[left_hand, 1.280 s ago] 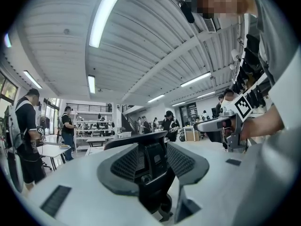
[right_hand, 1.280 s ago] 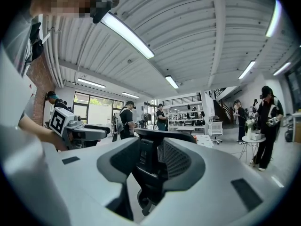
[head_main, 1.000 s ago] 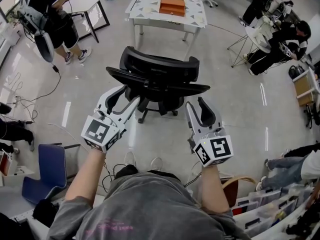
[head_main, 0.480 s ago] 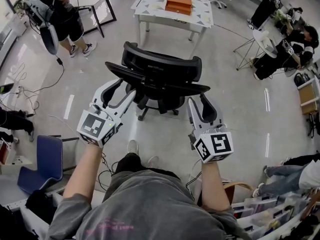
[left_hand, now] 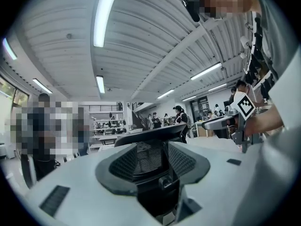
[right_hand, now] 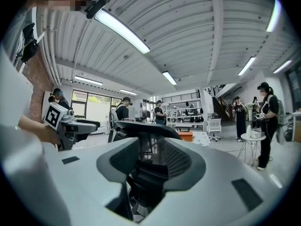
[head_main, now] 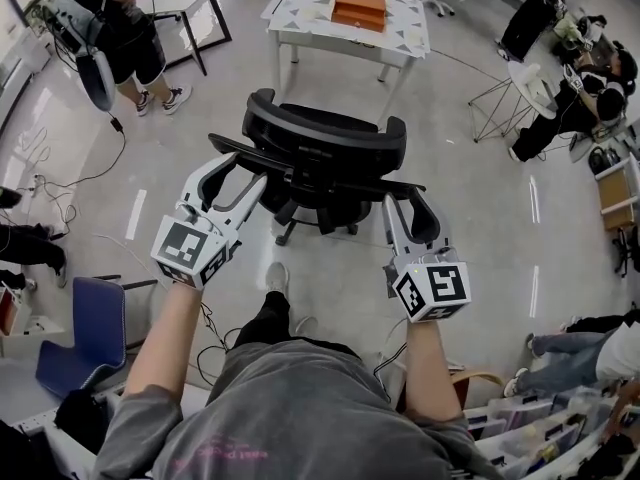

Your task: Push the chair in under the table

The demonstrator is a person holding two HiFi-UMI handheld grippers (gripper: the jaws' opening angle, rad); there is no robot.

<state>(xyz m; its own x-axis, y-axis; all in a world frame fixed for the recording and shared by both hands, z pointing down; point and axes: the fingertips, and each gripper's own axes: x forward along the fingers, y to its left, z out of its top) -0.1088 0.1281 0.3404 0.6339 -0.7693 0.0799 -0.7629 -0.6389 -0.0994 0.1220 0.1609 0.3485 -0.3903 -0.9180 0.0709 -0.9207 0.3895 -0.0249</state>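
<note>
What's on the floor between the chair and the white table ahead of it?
Nothing. The head view shows only bare, glossy floor between the chair and the table.

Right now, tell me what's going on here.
A person holds a gripper in each hand. The left gripper and right gripper are level at the back of a black office chair, jaws apart. The chair stands well short of the white table ahead, which carries an orange box. It is not yet pushed in.
</note>
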